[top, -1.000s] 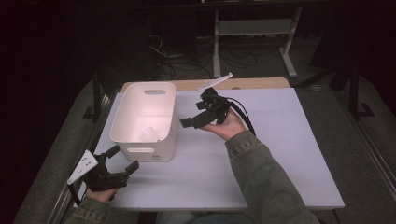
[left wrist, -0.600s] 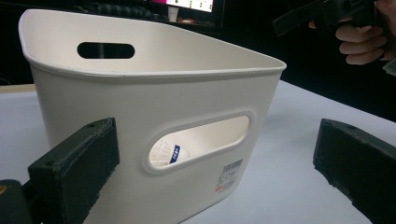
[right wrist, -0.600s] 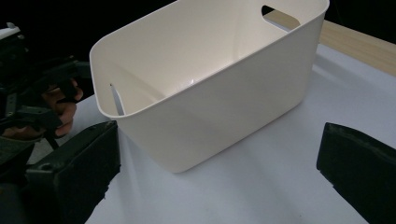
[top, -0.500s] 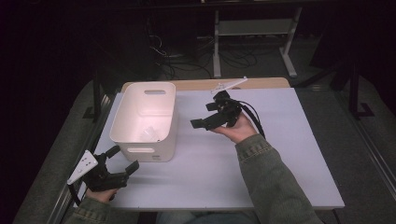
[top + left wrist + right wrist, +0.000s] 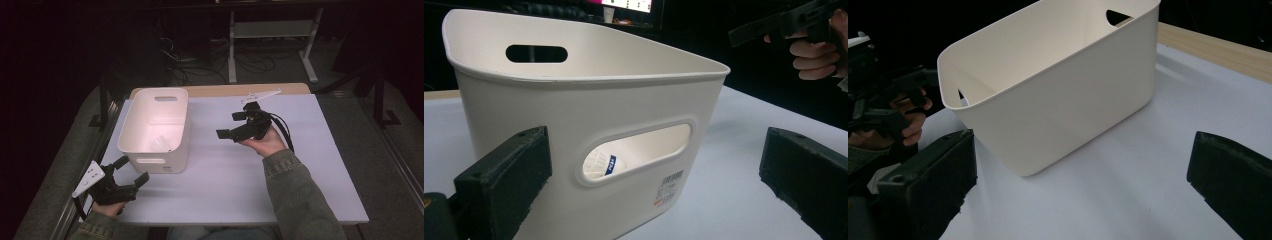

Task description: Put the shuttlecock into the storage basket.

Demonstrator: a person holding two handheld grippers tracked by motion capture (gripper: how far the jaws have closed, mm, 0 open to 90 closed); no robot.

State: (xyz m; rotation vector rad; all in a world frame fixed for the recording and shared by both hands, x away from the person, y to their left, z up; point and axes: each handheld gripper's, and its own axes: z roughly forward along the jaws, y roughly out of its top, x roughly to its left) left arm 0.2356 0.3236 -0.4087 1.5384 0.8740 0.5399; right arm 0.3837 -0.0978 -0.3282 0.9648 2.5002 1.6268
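White table [image 5: 300, 165] w/ bin [image 5: 155, 127] at its left, shuttlecock [image 5: 600, 164] inside; both hand-held grippers, left [image 5: 131, 174] & right [image 5: 231, 125], wide open & empty—risk: left one, just beside bin, could shove it if pushed fwd.

The person wears green-grey sleeves [image 5: 300, 195]. Both grippers are black with thick flat jaws, grey three-cornered plates [image 5: 89, 179] and black cables [image 5: 283, 131].

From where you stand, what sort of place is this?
Probably a lab or workshop set up for recording. A white-topped work table holds a white plastic bin, cables trail on the dark floor behind, and a lit monitor glows.
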